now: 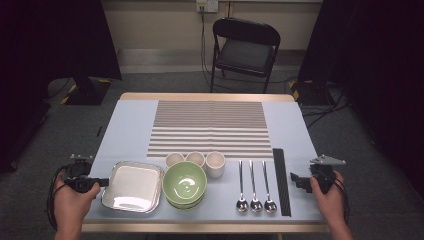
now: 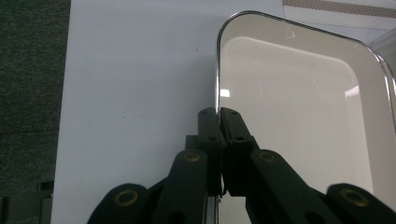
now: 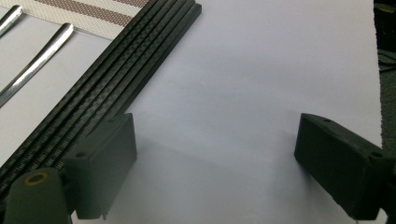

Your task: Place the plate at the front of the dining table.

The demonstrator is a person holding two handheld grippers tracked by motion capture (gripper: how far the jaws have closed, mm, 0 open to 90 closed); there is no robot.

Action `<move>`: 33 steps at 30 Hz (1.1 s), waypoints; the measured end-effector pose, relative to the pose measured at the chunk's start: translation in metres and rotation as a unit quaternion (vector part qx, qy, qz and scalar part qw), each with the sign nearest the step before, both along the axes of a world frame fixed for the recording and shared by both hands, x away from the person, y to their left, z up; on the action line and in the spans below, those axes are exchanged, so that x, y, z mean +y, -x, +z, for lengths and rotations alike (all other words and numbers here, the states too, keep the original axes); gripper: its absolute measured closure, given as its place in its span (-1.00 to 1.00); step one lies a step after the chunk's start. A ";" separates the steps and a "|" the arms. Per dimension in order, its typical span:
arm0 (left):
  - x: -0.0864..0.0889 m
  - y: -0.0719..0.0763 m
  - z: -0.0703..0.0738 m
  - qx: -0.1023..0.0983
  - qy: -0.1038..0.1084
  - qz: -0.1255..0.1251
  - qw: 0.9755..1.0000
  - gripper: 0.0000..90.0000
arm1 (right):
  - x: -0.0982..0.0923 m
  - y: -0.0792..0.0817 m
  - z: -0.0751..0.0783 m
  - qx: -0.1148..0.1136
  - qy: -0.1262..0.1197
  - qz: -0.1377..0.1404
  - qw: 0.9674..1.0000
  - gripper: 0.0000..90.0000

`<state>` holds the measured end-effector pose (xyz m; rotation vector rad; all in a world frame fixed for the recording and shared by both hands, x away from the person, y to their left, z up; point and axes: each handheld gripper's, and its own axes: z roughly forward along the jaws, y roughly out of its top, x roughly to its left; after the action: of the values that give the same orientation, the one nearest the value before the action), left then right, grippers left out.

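Pale tablecloth [image 1: 125, 130] carries tray [image 1: 132, 186], green bowl [image 1: 184, 183], three cups [image 1: 195, 160].

Your table stock, counted:
One tray [image 1: 132, 186], one green bowl [image 1: 184, 183], three cups [image 1: 195, 160], three spoons [image 1: 254, 187], one bundle of black chopsticks [image 1: 281, 181], one striped mat [image 1: 210, 128].

Glossy mirror-bright metal tray [image 2: 299, 112]; shiny metal spoons [image 1: 255, 187]; glazed green bowl [image 1: 184, 182]; matt black textured chopsticks [image 3: 100, 91]; woven striped placemat [image 1: 210, 127].
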<state>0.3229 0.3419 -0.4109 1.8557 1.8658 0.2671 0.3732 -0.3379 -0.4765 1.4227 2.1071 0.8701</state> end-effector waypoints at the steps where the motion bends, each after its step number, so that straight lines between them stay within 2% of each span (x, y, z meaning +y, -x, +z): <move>1: 0.000 0.000 -0.001 0.001 0.000 -0.001 1.000 0.96 | 0.000 0.000 0.000 0.000 0.000 0.000 1.000 -0.73; 4: -0.002 -0.002 -0.006 0.015 -0.006 -0.007 1.000 0.91 | 0.000 0.000 0.000 0.000 0.000 0.000 1.000 -0.73; 6: -0.001 -0.003 -0.009 0.021 0.005 -0.007 1.000 0.90 | 0.000 0.000 0.000 0.000 0.000 0.000 1.000 -0.73; 11: 0.002 -0.002 -0.010 0.020 0.012 -0.006 1.000 0.89 | 0.000 0.000 0.000 0.001 -0.001 -0.001 1.000 -0.73; 13: 0.000 -0.002 -0.009 0.022 0.008 -0.007 1.000 0.88 | 0.000 0.000 0.000 0.003 -0.001 -0.002 1.000 -0.73; 19: 0.001 -0.002 -0.008 0.025 0.015 -0.002 1.000 0.95 | 0.000 0.000 0.000 0.003 -0.001 -0.001 1.000 -0.73; 23: 0.002 -0.001 -0.005 0.024 0.032 -0.002 0.999 0.97 | 0.000 0.000 0.000 0.003 -0.002 -0.002 1.000 -0.73; 26: 0.003 0.000 -0.004 0.024 0.036 0.003 0.999 0.97 | 0.000 0.000 0.000 0.003 -0.002 -0.002 1.000 -0.74; 28: 0.005 0.000 -0.004 0.033 0.042 0.005 0.999 0.97 | 0.000 0.000 0.000 0.002 -0.001 -0.001 1.000 -0.73; 32: 0.007 0.001 -0.004 0.034 0.055 0.010 0.998 0.97 | 0.000 0.000 0.000 0.002 -0.001 -0.001 1.000 -0.73; 33: 0.007 0.002 -0.004 0.033 0.053 0.012 0.998 0.96 | 0.000 0.000 0.000 0.002 -0.001 -0.001 1.000 -0.74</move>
<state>0.3212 0.3490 -0.4145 1.7926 1.9086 0.1149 0.3733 -0.3380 -0.4763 1.4282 2.1080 0.8707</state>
